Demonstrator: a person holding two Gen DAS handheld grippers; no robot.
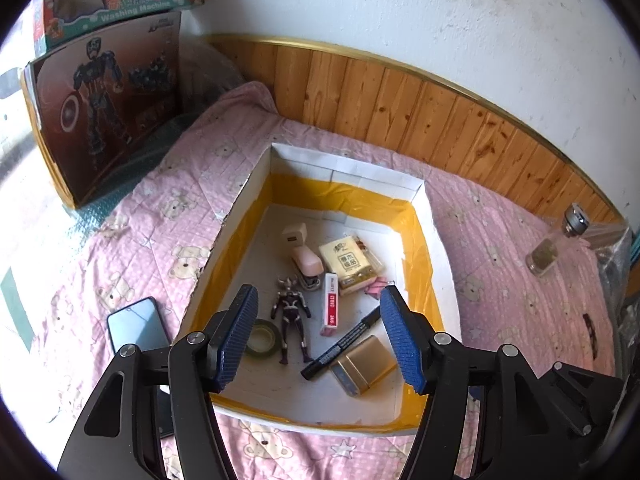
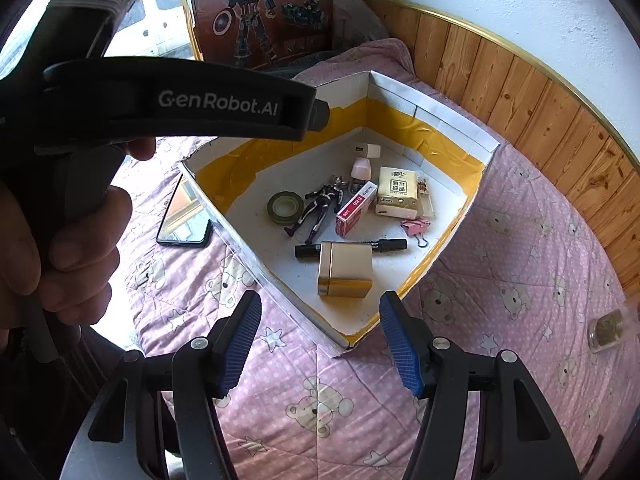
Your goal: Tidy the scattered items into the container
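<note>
A white cardboard box (image 1: 436,248) with yellow tape inside sits on the pink bear quilt; it also shows in the right wrist view (image 2: 472,136). In it lie a toy figure (image 1: 291,314), tape roll (image 1: 262,338), black marker (image 1: 346,342), gold tin (image 1: 366,364), staples box (image 1: 331,306), tissue pack (image 1: 352,266), pink stapler (image 1: 306,262) and a charger (image 1: 294,236). My left gripper (image 1: 318,334) is open and empty above the box's near side. My right gripper (image 2: 320,338) is open and empty over the box's near corner. A phone (image 1: 136,330) lies on the quilt left of the box.
A small glass jar (image 1: 546,256) lies on the quilt to the right, near a clear bag. Toy boxes (image 1: 104,116) stand at the back left. A wood-panelled wall (image 1: 440,108) runs behind the bed. The hand on the left gripper's handle (image 2: 180,100) fills the right wrist view's left.
</note>
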